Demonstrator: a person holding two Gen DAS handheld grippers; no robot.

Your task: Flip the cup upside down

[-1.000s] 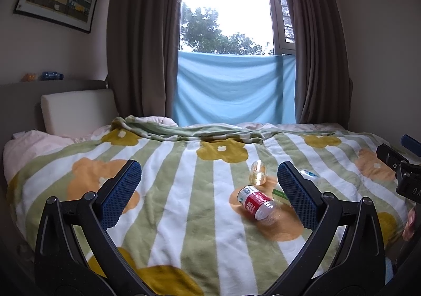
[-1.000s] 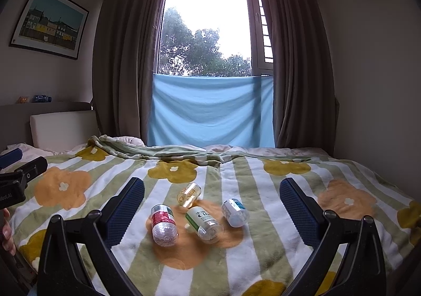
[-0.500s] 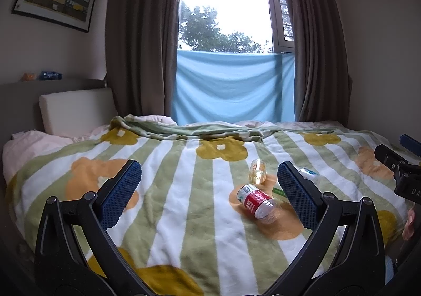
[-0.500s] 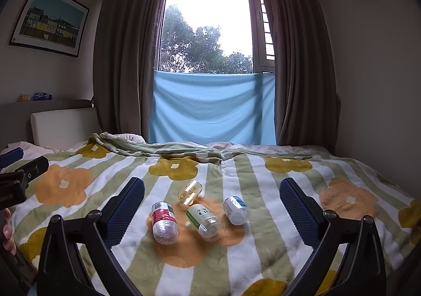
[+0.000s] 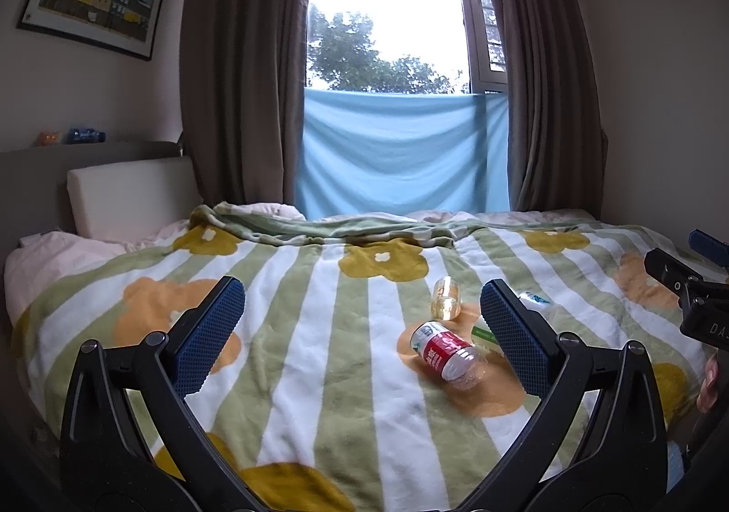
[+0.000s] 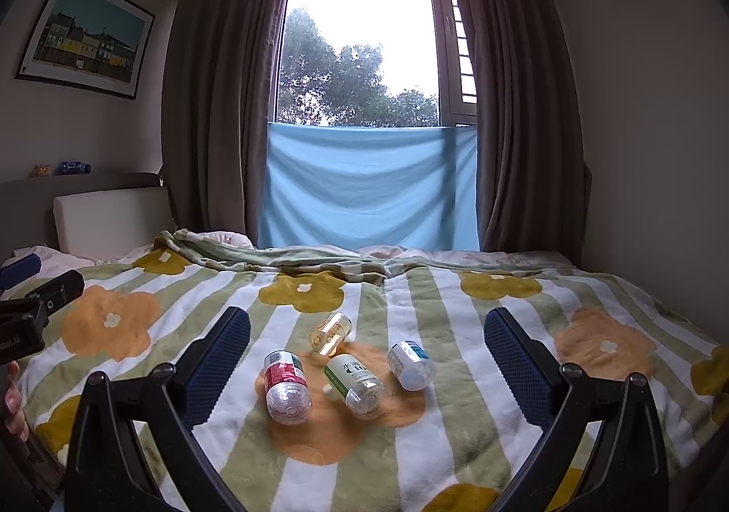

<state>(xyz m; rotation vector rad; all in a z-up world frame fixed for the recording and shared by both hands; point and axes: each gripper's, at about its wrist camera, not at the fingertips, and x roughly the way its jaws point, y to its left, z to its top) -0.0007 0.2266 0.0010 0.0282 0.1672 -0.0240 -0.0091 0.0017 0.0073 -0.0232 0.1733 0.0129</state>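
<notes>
Both grippers hang over the near edge of the bed, the left gripper (image 5: 362,330) and right gripper (image 6: 367,357) each with jaws spread wide and empty. Beyond them four cut-bottle cups lie on their sides, clustered on the blanket (image 6: 455,443): red cup (image 6: 286,384), green cup (image 6: 357,381), blue cup (image 6: 411,364), and farthest the amber cup (image 6: 331,332). They look light, thin-walled and easily crushed, likely to roll; a gentle pinch across the labelled middle seems safest.

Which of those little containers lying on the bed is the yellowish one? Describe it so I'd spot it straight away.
Start at the striped flower blanket on the bed. Four small containers lie on an orange flower at its middle. The yellowish one lies farthest toward the window, clear amber with no coloured label, unlike the red-labelled, green-labelled and blue-labelled ones.
</notes>
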